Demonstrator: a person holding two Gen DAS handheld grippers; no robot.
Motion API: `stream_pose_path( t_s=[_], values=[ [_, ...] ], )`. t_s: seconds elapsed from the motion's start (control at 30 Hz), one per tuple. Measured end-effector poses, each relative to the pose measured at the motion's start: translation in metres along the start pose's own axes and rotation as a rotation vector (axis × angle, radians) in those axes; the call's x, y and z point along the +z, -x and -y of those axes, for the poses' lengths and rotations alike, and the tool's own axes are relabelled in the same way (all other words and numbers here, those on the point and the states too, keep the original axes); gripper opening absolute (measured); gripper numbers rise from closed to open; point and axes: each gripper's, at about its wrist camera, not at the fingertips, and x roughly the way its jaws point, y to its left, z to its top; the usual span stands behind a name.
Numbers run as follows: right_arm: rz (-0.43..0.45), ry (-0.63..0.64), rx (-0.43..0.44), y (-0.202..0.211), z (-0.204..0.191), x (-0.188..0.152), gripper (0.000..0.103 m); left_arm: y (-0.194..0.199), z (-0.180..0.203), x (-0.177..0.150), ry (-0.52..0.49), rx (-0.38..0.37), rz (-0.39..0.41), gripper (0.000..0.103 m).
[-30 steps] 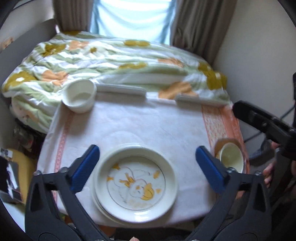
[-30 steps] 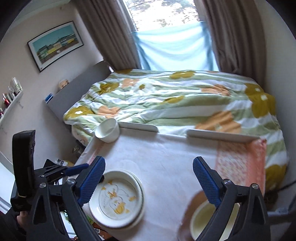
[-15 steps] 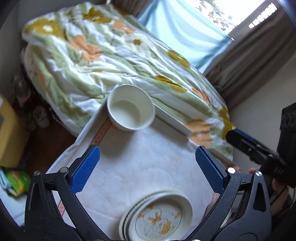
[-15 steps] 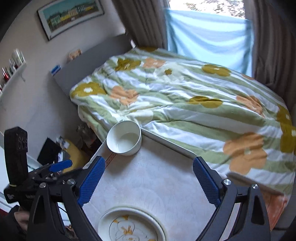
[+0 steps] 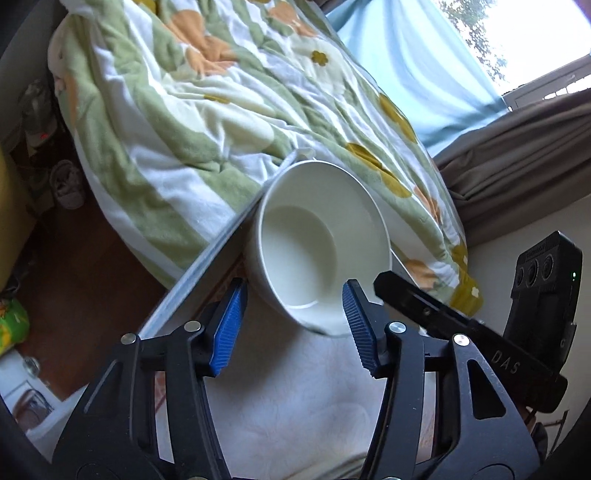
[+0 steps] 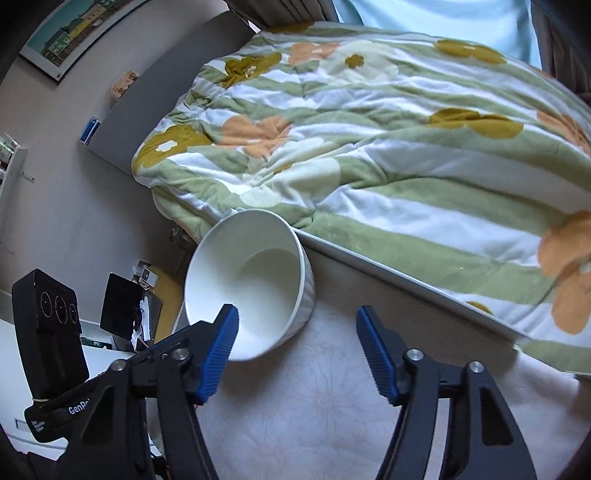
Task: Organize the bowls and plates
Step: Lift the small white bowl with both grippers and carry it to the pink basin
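The bed (image 6: 388,140) fills most of what I see, its quilt striped green and white with orange and mustard flowers, and it runs right up against the far edge of the tabletop (image 6: 314,398), which is covered in a pale cloth with a faint floral pattern. Beyond the bed hang a light blue curtain (image 5: 417,70) and a brown one (image 5: 517,155) beside it; a framed picture (image 6: 77,29) is on the wall to the left in my right wrist view. The white bowl (image 5: 317,240) sits upright and empty at the far left corner of the tabletop, just beside the bed's edge. My left gripper (image 5: 293,325) is in front of the bowl with its blue pads on either side of the bowl's near wall; its jaws have just been closing, yet they stand apart, and I see no pad pressing on the bowl. My right gripper (image 6: 297,354) is to the right of the bowl, its jaws also having just been closing and now partly apart; its left pad (image 6: 221,347) overlaps the bowl's near rim in that view, though I cannot tell whether it touches, and only bare cloth shows between the two pads.
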Motion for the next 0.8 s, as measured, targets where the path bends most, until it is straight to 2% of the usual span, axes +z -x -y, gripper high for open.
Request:
stream_pose_path(
  t_s=[0.03,0.1,0.13,0.2,0.23,0.3,0.6,0.8],
  values=[
    [-0.005,-0.004,0.004,-0.005,0.001,0.000,0.055,-0.003,-0.001,0.002,0.000,0.002,0.001,0.041],
    [-0.011,-0.007,0.012,-0.011,0.002,0.001,0.049,-0.006,-0.004,0.005,0.004,0.015,0.009,0.038],
    [-0.014,-0.008,0.016,-0.014,0.001,0.002,0.048,-0.008,-0.005,0.007,0.004,0.022,0.015,0.033],
    [-0.014,-0.012,0.027,-0.018,0.001,0.001,0.034,-0.010,-0.007,0.008,-0.007,0.051,0.022,0.026],
    [-0.015,-0.015,0.032,-0.021,0.001,0.002,0.031,-0.010,-0.008,0.008,-0.015,0.060,0.025,0.023],
    [-0.018,-0.026,0.030,-0.026,0.003,0.002,0.021,-0.010,-0.009,0.009,-0.024,0.065,0.028,0.022],
    [0.004,-0.016,0.023,-0.020,0.001,-0.007,0.020,-0.001,0.007,0.003,-0.136,0.100,0.050,0.022],
    [0.049,-0.034,0.031,0.003,0.000,-0.020,0.020,0.020,0.028,-0.007,-0.210,0.094,0.074,0.022]
  ],
)
